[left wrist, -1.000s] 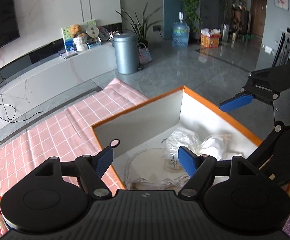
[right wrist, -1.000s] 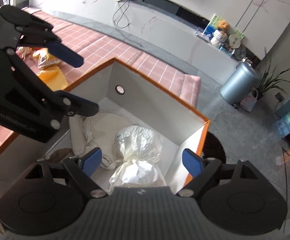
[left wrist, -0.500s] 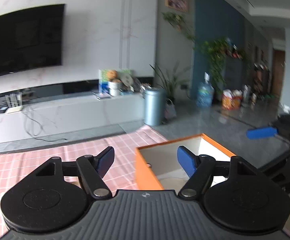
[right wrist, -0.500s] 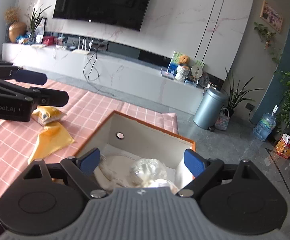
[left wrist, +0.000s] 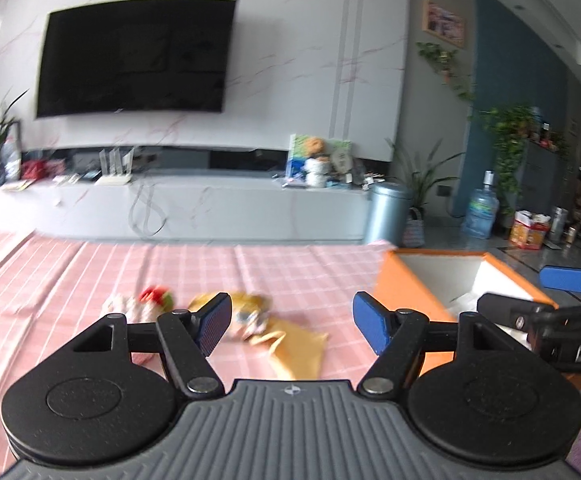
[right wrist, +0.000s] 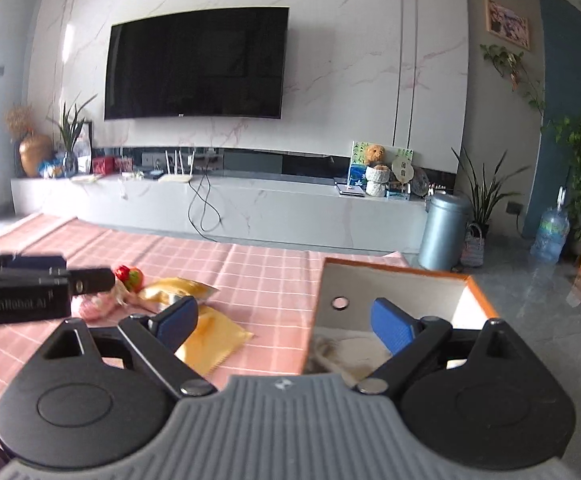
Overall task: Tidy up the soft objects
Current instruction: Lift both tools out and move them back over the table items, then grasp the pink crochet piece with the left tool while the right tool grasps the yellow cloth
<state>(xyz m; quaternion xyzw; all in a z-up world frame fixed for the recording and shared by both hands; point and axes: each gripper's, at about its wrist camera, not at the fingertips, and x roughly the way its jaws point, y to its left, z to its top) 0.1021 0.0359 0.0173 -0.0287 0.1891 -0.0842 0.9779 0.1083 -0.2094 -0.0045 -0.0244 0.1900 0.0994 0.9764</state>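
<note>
The orange-rimmed box [right wrist: 394, 276] stands at the right end of the pink-checked counter [right wrist: 250, 276]; white soft things lie inside it. Left of it lies a yellow cloth [right wrist: 210, 340], limp and light by the look, best pinched at a corner or a raised fold. Beyond it sit a crinkly yellow snack bag [right wrist: 178, 286] and a small plush toy [left wrist: 146, 300] (blurred there). The right view alone shows the box's contents. The left tool [left wrist: 290, 320] and the right tool [right wrist: 286, 322] are both spread, holding nothing.
</note>
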